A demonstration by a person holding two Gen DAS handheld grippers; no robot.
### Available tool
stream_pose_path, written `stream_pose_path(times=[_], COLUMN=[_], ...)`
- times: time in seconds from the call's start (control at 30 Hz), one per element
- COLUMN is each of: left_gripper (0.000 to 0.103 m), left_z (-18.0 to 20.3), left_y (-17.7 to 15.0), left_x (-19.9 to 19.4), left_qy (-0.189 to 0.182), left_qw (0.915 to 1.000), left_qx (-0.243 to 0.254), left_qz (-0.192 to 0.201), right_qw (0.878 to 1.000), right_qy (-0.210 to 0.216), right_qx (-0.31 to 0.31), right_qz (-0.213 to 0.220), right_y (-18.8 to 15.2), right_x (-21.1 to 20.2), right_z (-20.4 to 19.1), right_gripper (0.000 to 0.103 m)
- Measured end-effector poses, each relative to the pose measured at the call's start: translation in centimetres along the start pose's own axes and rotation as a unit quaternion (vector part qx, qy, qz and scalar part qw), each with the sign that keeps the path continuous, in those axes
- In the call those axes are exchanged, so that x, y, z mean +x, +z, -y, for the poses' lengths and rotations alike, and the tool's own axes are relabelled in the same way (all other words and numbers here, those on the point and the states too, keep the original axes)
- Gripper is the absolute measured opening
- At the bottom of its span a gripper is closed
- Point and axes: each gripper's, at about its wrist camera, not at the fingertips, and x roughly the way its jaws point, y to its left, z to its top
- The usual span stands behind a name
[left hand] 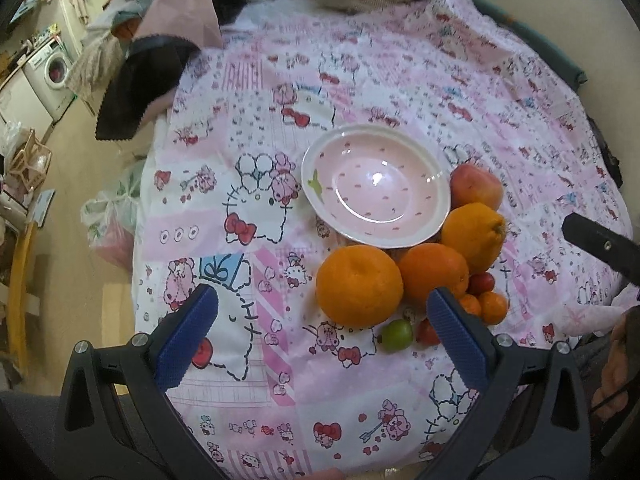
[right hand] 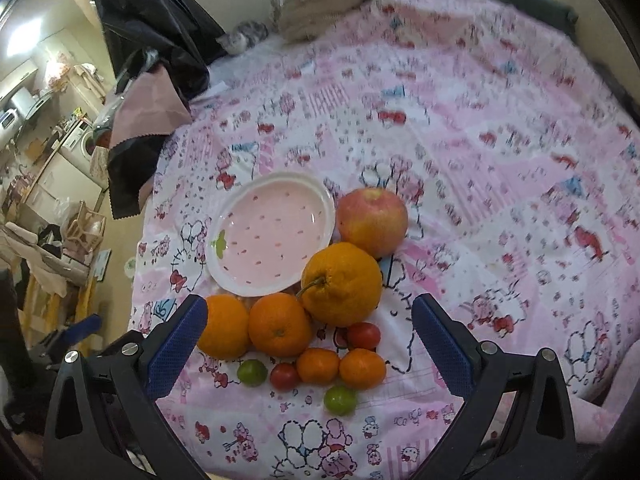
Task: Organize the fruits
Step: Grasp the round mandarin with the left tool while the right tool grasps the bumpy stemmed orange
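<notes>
Both grippers hang released and empty above the bed [right hand: 500, 152]. Ahead of the right gripper [right hand: 310, 346] lie a plate [right hand: 272, 236], an apple [right hand: 372, 222], three oranges and, nearest, small fruits: two mandarins, two tomatoes, two limes. From the left gripper [left hand: 322, 332] one orange [left hand: 359, 285] hides most small fruits; only one lime [left hand: 397, 334] shows clearly.

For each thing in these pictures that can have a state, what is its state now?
Pink bowl: upright, nothing in it.
Apple: on the bedsheet, outside the bowl.
Stemmed orange: on the bedsheet, beside the bowl.
Two green fruits: loose on the bedsheet.
Left gripper: open, holding nothing.
Right gripper: open, holding nothing.
</notes>
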Motion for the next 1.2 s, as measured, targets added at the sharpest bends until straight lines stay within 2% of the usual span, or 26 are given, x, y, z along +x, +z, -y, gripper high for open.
stream_pose_path(times=[0.1,0.17,0.33,0.5,0.77,0.93,1.2], left_gripper=[0.103,0.103,0.102,0.101,0.098,0.098,0.098], left_z=[0.0,0.0,0.7,2.3,3.4,3.6,4.6], left_y=[0.6,0.7,0.2,-0.1,-0.1,-0.2,-0.2], left_x=[1.6,3.3,6.6,9.9,11.9,12.7,13.8], left_qy=[-0.001,-0.013,-0.028,-0.028,-0.015,-0.018,-0.018], left_qw=[0.9994,0.9972,0.9914,0.9858,0.9846,0.9846,0.9855], left_qx=[0.002,-0.002,0.0,0.024,0.055,0.062,0.057], left_qz=[-0.034,-0.073,-0.128,-0.164,-0.165,-0.162,-0.159], right_qw=[0.999,0.997,0.987,0.985,0.976,0.979,0.981], right_qy=[0.012,0.018,0.033,0.037,0.024,0.01,-0.055], right_qx=[0.033,0.055,0.132,0.138,0.163,0.126,0.03], right_qz=[-0.031,-0.046,-0.082,-0.094,-0.14,-0.161,-0.184], right_y=[1.0,1.4,1.4,1.5,2.5,2.7,1.7], right_x=[1.7,2.7,4.8,5.4,9.1,11.4,13.7], right_z=[1.5,2.5,5.2,5.5,6.7,5.1,2.4], right_gripper=[0.103,0.103,0.103,0.103,0.103,0.103,0.103])
